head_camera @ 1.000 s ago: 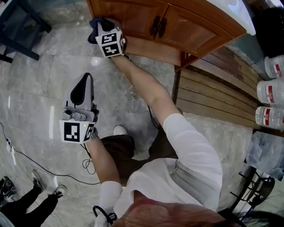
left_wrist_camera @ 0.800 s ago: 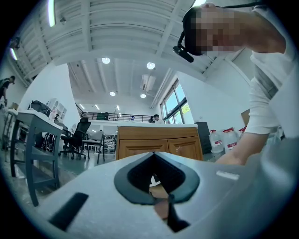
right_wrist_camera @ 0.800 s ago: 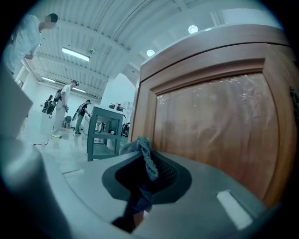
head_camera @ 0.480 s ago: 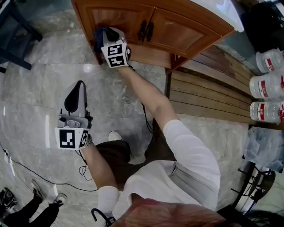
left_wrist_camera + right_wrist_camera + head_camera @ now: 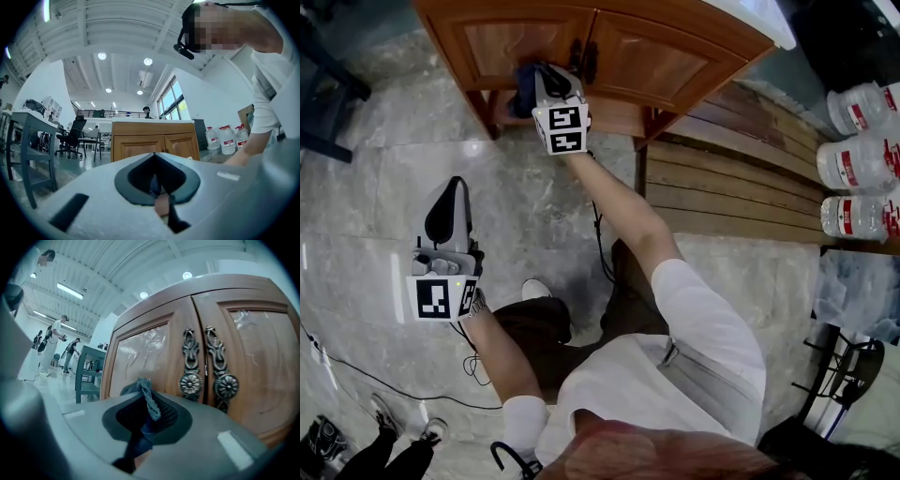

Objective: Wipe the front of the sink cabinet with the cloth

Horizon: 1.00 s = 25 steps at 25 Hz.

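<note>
Holds one dark blue cloth (image 5: 523, 91) clamped in the right gripper (image 5: 542, 79) against the sink cabinet (image 5: 619, 108) front, below the left of two doors (image 5: 508, 39), with the left gripper (image 5: 453, 190) closed and empty above the floor (image 5: 366, 178).

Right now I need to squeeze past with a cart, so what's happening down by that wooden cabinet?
A person is working on the front of the sink cabinet with a gripper in each hand. The right tongs are shut on a dark blue cloth, held against the left door near the handles. The left tongs are shut on nothing and hover over the floor, away from the cabinet.
</note>
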Available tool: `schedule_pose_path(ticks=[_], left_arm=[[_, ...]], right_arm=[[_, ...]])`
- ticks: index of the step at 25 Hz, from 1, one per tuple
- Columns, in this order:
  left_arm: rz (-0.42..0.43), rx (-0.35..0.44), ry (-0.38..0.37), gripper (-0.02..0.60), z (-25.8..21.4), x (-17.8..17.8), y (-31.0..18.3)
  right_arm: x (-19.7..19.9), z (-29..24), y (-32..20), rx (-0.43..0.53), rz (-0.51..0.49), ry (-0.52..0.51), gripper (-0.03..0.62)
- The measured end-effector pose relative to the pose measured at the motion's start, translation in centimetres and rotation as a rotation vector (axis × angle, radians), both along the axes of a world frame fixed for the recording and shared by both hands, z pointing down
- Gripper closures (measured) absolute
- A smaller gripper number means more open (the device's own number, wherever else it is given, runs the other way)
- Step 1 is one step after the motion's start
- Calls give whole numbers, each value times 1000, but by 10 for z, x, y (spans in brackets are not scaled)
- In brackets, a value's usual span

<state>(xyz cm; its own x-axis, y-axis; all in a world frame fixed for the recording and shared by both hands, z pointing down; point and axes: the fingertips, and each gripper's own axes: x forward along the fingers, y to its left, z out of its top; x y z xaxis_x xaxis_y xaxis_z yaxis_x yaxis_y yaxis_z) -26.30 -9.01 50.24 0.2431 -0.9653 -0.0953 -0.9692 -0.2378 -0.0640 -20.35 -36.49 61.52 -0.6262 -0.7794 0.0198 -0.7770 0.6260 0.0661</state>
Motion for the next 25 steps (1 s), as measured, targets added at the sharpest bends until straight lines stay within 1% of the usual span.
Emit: schedule_pose_path(ticks=[7,14,21,25], left_arm=[[31,-8,0,580,4,15,-9],[58,-16,-5,580,8,29,-14],[74,-27,-17,580,11,40,-17],[78,-27,-12,580,13,42,-19]], right_arm=[[51,10,9,-5,49,-1,553],[113,29,1,-31,147,8,553],[167,17,-10,-15,237,-14,553],[199,8,-16,7,280,-9,553]])
